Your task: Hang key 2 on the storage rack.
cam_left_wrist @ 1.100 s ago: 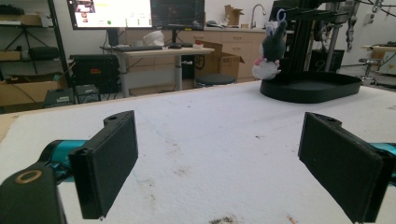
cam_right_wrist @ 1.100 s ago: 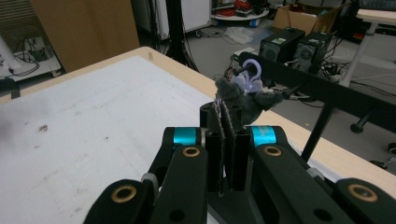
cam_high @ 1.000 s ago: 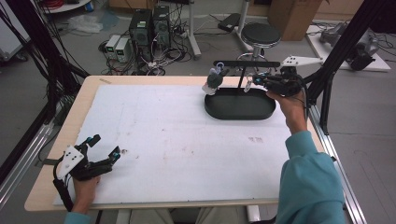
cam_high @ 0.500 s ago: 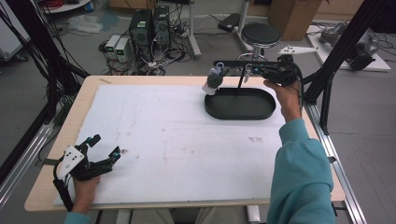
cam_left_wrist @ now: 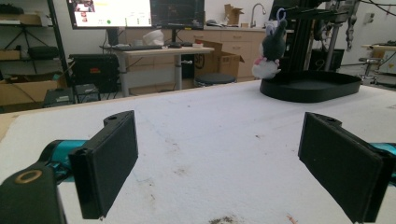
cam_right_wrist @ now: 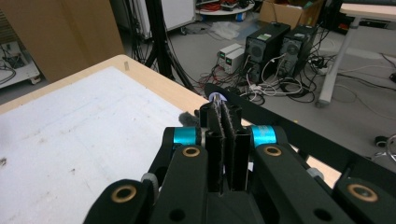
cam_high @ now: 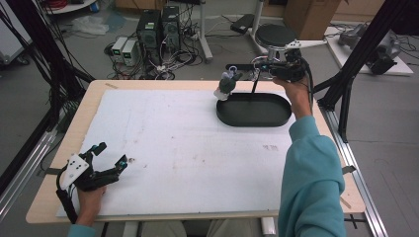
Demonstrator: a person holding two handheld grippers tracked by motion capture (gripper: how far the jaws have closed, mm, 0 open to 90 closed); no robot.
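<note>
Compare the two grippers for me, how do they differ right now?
The left gripper rests low at the table's near left corner, while the right gripper is held up over the black tray at the far right. The left gripper's jaws stand wide apart with nothing between them; the right gripper's are pressed together on the plush toy's loop, and the toy hangs at the tray's left end. Both are hand-held with black jaws.
</note>
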